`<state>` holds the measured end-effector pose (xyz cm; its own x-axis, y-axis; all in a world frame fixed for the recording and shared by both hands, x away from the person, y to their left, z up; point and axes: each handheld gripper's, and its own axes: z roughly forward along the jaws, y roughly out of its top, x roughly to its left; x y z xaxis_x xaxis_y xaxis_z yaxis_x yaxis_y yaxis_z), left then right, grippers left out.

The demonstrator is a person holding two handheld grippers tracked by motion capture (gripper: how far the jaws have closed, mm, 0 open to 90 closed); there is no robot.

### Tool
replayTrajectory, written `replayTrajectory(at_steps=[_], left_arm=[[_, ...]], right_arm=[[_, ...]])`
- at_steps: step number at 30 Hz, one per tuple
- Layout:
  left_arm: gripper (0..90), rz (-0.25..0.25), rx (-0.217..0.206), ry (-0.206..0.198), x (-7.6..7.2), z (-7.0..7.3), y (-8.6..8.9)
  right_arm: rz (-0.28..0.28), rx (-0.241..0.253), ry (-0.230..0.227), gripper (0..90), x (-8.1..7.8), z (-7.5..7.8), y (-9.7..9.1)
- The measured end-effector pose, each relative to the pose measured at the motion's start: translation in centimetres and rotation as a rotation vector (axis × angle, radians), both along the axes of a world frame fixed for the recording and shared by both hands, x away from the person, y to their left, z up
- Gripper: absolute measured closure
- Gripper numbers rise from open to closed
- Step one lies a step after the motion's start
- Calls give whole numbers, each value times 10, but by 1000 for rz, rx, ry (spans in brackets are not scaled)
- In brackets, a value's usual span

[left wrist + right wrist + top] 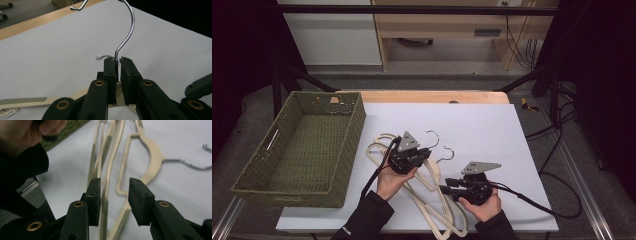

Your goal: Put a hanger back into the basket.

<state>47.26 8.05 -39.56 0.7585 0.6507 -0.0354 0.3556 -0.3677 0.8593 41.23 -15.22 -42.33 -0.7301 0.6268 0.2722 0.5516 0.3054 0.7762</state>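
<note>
The work in hand concerns a cluster of cream plastic coat hangers (432, 192) with chromed wire hooks, lying tangled on the white worktop (482, 125) to the right of the green woven basket (302, 145).

Left claw (424, 154): closed on the neck of one hanger, at the base of its steel hook (127, 30). In the left gripper view the pads clamp the cream neck, with the wire rising from between them. A second hook (446, 154) lies on the worktop just beyond.

Right claw (443, 189): open. In the right gripper view the jaws stand apart, with a thin cream hanger arm (106, 182) against the left pad (94, 195) and clear of the right one. It is not clamped. This claw sits farther from the basket than the left claw, over the lower arms of the cluster.

Handling judgement:
- The hangers appear light and rigid, with some spring in the thin arms. Expect little load on the pads.
- The plastic looks smooth, so a grip on a bare arm may slide. The ribbed strips along some arms should give better purchase.
- The neck below the hook is the thickest section and the most secure point of hold. The round wire itself is likely to twist in the pads.
- The frames interlock. Lifting one may drag its neighbours, so the open claw may have to restrain the remainder.
</note>
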Motion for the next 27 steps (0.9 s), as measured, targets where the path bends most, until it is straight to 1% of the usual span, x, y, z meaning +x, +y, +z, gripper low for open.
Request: replayTrajectory(at_steps=[1,2,3,4,5,6,9,10,11,12,13,14,15,16,17,18,19,20,21,22,23,24,25,26,27], left_arm=[[828,-2,-5,0,-2,1,1],[828,-1,-11,-1,-3,1,2],[829,-1,-14,-5,-6,1,3],[828,-3,-15,-7,-7,1,4],[828,-3,-15,-11,-8,1,4],[828,-3,-15,-11,-8,1,4],[828,-9,-12,-20,-13,2,6],[827,-9,-12,-20,-13,2,6],[827,-9,-13,-22,-14,2,6],[828,-9,-15,-23,-15,2,7],[826,-10,-13,-25,-15,2,7],[826,-9,-14,-28,-16,2,7],[823,-13,-10,-32,-17,3,8],[814,-16,-13,-32,-17,3,9],[794,-16,-13,-32,-17,3,9],[758,-20,-20,-36,-17,3,10],[726,-16,-30,-44,-18,5,11],[694,-19,-41,-62,-20,9,16],[656,-19,-41,-62,-20,9,16],[612,-25,-56,-70,-21,13,22],[553,-31,-56,-64,-22,14,25],[508,-31,-56,-64,-22,14,25],[469,-33,-35,-63,-25,17,32],[451,-33,-35,-63,-25,17,32],[429,-4,-13,-88,-29,20,40]], right_arm=[[0,15,-15,568,4,4,4],[0,15,-15,568,4,4,4],[-9,14,-19,545,8,8,7],[-13,19,-29,544,12,9,9],[-14,34,-23,539,14,11,11],[-14,41,-28,535,17,11,13],[-4,46,-11,545,24,12,23],[-1,44,-2,565,25,11,27],[-1,44,-2,565,25,11,27],[6,30,1,587,27,10,31],[18,10,1,662,29,7,38],[18,10,1,662,29,7,38],[26,23,17,737,30,6,42],[34,31,23,776,31,6,43],[34,31,23,776,31,6,43],[18,17,29,799,31,6,43],[18,17,29,799,31,6,43],[14,20,49,805,32,6,43],[14,20,49,805,32,6,43],[19,33,57,817,33,6,43],[20,43,62,824,32,7,43],[21,57,67,833,32,7,43],[22,68,67,842,32,8,43],[22,84,72,852,31,9,42],[19,95,76,860,31,10,42]])
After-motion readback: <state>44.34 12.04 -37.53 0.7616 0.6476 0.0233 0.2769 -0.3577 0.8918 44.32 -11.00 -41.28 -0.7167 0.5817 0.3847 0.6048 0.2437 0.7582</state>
